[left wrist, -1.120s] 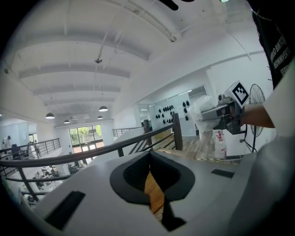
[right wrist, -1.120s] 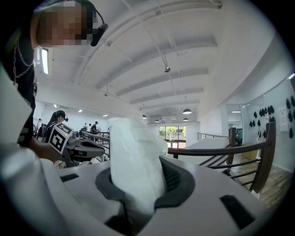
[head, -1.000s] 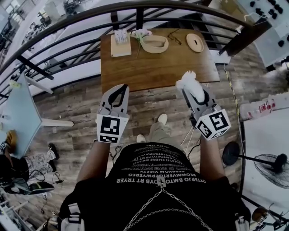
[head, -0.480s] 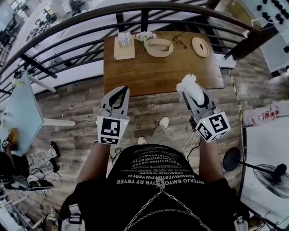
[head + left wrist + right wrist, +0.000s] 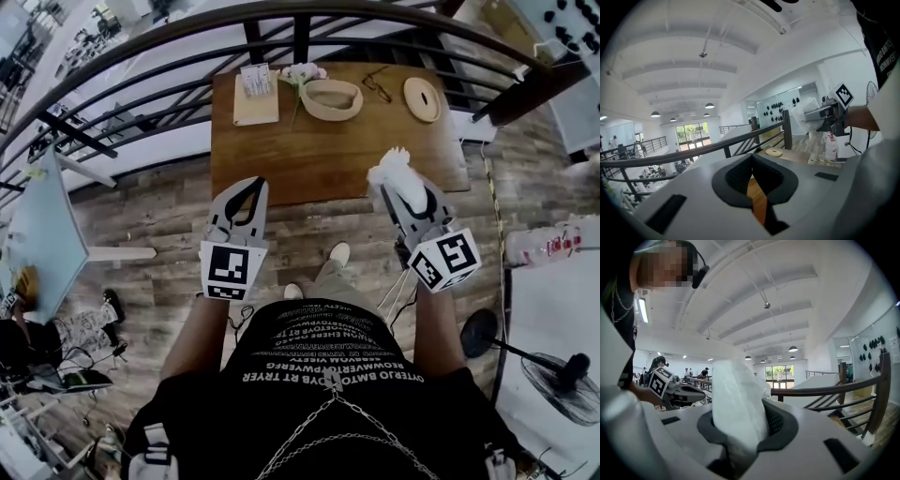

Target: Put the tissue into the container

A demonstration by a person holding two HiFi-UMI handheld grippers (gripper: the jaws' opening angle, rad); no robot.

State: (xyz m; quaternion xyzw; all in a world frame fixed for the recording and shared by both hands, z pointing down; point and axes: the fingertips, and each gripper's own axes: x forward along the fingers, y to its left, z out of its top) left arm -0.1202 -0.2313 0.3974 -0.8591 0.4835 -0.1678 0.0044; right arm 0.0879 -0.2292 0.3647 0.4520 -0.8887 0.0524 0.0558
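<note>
The tissue [image 5: 736, 399] is plain white against the right gripper [image 5: 401, 187], which is pale grey with black lining inside its jaws. The left gripper [image 5: 246, 190] shares that grey and black, and each carries a cube of black-and-white square markers. On the far side, the table [image 5: 328, 150] is warm brown wood. On it, the oval container [image 5: 354, 98] is pale beige and the round disc [image 5: 422, 98] to its right is tan. The floor [image 5: 141, 216] is grey-brown planks and the railing [image 5: 302, 39] is dark. The near shirt [image 5: 328, 412] is black with white lettering.

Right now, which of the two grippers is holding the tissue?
The right gripper: a white tissue sticks up from between its jaws. The left gripper has nothing between its jaws.
</note>
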